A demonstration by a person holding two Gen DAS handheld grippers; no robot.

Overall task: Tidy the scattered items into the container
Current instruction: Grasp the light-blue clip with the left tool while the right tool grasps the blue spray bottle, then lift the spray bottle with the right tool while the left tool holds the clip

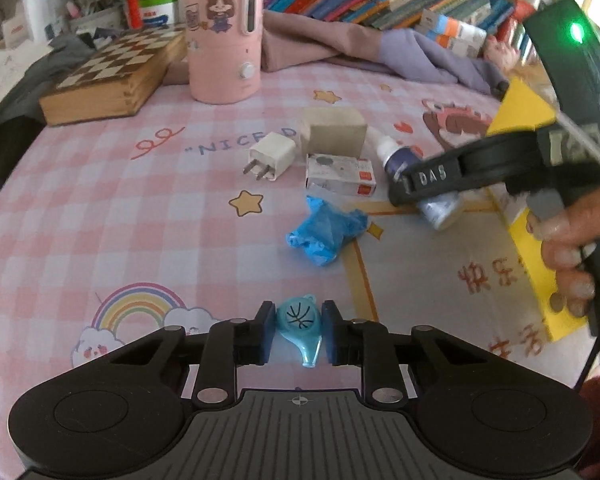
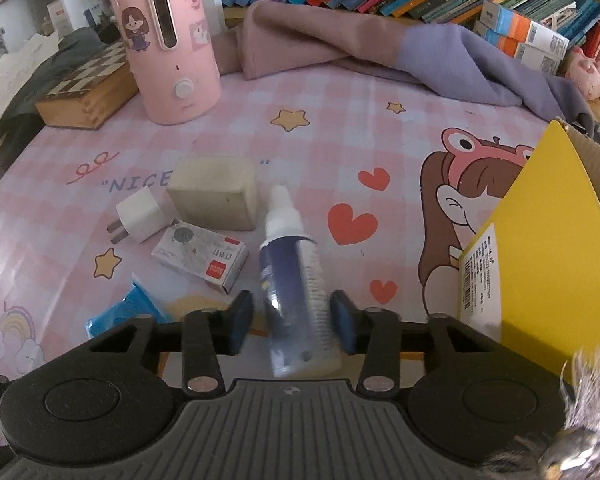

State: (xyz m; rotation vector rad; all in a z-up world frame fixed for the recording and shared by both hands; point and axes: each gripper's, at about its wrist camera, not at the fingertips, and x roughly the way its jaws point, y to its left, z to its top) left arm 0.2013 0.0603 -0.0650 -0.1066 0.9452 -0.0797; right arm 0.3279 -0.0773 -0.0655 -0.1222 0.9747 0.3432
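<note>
The spray bottle [image 2: 296,280] lies with its long axis running near to far, white nozzle pointing to the far side toward the beige block [image 2: 214,194], its base nearest the camera. The right gripper [image 2: 294,322] has its jaws closed narrow on the bottle's dark blue body; no earlier view shows how they got there. In the left wrist view a hand [image 1: 568,248] grips that tool's handle, the tool slanting down to the left over the surface [image 1: 100,208]. The left gripper [image 1: 298,332] points steeply down, jaws shut on a small light-blue whistle [image 1: 300,328] whose narrow mouthpiece points toward the near edge. Between the two lie a crumpled blue glove [image 1: 324,236], a staple box [image 1: 340,176] and a white charger [image 1: 270,156]. The yellow container [image 2: 540,260] stands at the right.
</note>
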